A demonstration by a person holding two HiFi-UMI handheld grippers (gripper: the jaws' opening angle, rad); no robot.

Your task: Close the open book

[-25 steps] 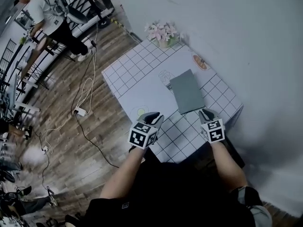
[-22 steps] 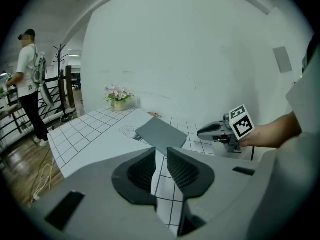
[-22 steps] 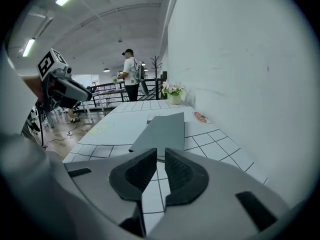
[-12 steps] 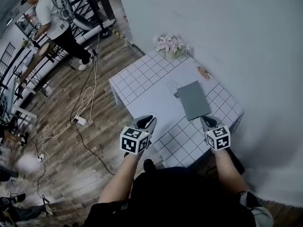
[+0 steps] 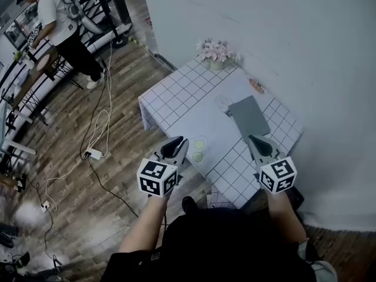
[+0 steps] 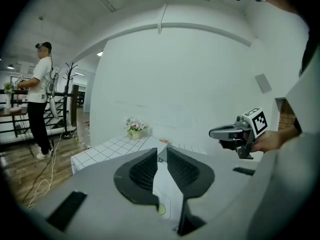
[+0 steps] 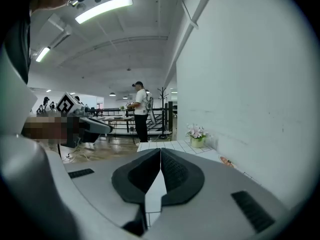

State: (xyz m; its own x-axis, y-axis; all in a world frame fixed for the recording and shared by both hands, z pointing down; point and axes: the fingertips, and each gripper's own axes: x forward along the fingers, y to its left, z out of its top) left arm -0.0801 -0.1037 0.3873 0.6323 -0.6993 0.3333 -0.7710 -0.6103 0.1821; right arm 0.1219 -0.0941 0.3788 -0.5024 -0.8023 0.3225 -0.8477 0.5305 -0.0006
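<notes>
A grey book (image 5: 249,117) lies closed and flat on the white grid-pattern table (image 5: 176,98), near its right side. Both grippers are held in the air on my side of the table, clear of the book. My left gripper (image 5: 174,148) (image 6: 160,151) hovers by the table's near left edge, with a narrow gap between its jaws and nothing in it. My right gripper (image 5: 262,146) (image 7: 160,151) hangs just short of the book's near end. Its jaws are closing and meet at the tips, empty.
A pot of pink flowers (image 5: 216,51) stands at the table's far corner by the white wall. Cables and a power strip (image 5: 92,154) lie on the wooden floor to the left. A person (image 5: 56,16) stands far off beside racks.
Both grippers have lifted and drawn back from the table toward me. The left one has moved off the tabletop to its edge. The book has not moved.
</notes>
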